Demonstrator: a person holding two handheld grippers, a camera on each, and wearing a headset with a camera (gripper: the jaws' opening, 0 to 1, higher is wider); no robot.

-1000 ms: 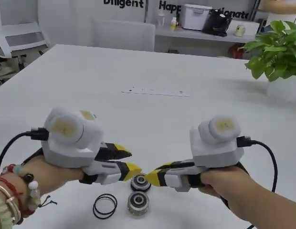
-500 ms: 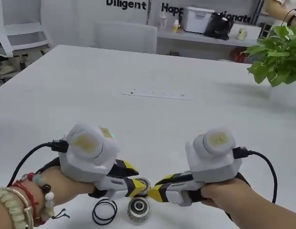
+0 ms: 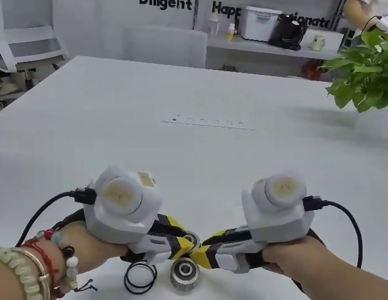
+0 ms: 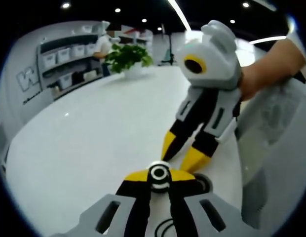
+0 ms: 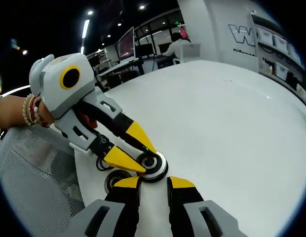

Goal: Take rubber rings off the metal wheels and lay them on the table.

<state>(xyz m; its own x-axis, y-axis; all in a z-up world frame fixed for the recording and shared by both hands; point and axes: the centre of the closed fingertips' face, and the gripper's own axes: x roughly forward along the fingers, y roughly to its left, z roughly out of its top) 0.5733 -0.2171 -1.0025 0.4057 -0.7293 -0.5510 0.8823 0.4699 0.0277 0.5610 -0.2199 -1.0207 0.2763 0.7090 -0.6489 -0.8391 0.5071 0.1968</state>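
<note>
The left gripper (image 3: 180, 241) has its 2 jaws closed onto a metal wheel (image 5: 152, 164), pinched right at the yellow tips, low over the white table (image 3: 200, 162). The right gripper (image 3: 200, 254) points at that wheel from the opposite side, tips just short of it, jaws a narrow gap apart with nothing between them. A 2nd wheel (image 3: 183, 275) sits on the table just nearer the person than both sets of tips, with loose black rubber rings (image 3: 139, 277) beside it, under the left gripper's body.
</note>
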